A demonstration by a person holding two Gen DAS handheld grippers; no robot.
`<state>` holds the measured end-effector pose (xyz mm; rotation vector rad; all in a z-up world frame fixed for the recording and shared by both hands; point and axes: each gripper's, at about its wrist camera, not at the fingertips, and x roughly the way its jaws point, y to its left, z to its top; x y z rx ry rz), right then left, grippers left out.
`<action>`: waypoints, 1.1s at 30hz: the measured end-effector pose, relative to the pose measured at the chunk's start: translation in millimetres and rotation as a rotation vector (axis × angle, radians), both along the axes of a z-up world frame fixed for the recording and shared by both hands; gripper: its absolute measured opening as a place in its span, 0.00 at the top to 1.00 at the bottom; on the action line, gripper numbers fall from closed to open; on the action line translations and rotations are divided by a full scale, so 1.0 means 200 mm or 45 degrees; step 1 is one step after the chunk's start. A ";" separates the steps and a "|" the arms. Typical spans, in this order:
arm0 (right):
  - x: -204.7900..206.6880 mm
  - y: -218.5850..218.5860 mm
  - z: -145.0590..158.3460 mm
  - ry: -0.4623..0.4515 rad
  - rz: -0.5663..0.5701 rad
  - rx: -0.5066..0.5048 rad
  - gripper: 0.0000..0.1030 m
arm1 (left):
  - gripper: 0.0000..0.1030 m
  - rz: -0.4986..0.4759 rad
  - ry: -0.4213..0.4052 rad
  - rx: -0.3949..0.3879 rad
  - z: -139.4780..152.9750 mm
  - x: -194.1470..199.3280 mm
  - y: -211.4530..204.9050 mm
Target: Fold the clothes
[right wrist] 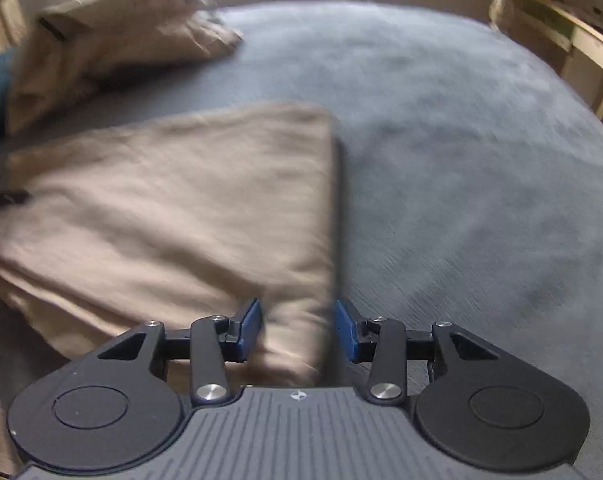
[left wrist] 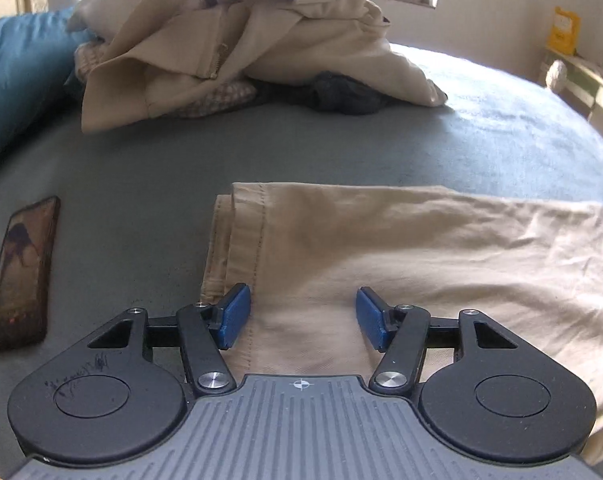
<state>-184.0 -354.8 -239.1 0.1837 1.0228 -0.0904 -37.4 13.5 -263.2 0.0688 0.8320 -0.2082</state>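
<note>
Folded tan trousers (left wrist: 381, 248) lie flat on a grey-blue bed (left wrist: 149, 184), hems stacked at their left end. My left gripper (left wrist: 303, 316) stands open just above the near edge of the trousers, its blue pads (left wrist: 233, 316) apart over the cloth by the hem seam. In the blurred right wrist view the same tan trousers (right wrist: 173, 216) fill the left half. My right gripper (right wrist: 299, 332) is open over their near right corner, with the folded edge between the blue pads (right wrist: 250, 330). Nothing is gripped by either one.
An unfolded heap of beige, checked and dark garments (left wrist: 237, 44) sits at the back of the bed. A phone in a dark case (left wrist: 21, 276) lies left of the trousers. A teal pillow (left wrist: 17, 76) is far left. Wooden shelving (right wrist: 581, 48) stands beyond the bed (right wrist: 461, 160) on the right.
</note>
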 end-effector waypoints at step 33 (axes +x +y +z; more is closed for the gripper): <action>-0.11 -0.25 -0.06 0.164 -0.264 0.601 0.96 | 0.18 0.027 0.115 0.045 -0.02 0.10 0.06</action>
